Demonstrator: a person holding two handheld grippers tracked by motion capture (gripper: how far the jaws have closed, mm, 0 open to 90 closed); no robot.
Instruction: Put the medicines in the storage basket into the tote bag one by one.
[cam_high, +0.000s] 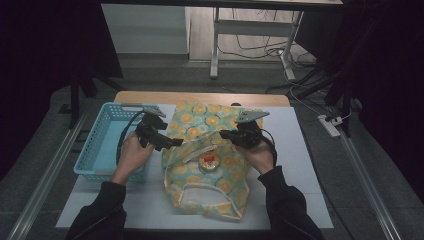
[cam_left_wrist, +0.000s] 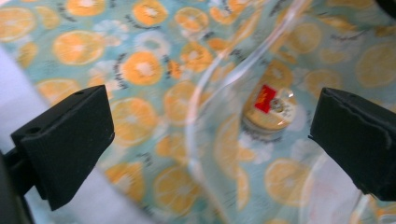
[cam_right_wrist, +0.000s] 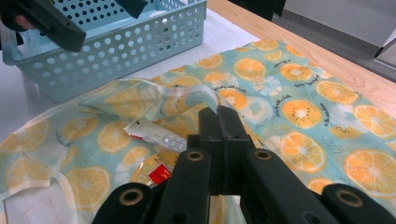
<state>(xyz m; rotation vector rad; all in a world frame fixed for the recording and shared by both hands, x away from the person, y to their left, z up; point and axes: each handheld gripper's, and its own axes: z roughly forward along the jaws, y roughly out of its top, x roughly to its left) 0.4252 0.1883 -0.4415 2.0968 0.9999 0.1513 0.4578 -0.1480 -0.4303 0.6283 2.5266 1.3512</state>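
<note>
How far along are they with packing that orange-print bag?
One round packet with a red label already lies inside the bag. The right gripper is shut on the bag's rim, holding the mouth open. The left gripper hangs open with nothing between its jaws, beside the blue basket. I cannot tell what remains.

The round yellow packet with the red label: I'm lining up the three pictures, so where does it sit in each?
High view: packet at centre, inside the orange-print bag.
Left gripper view: right of centre, seen through clear plastic.
Right gripper view: low, left of centre, beside the shut jaws.
Shared landmark: the bag's orange print.
</note>
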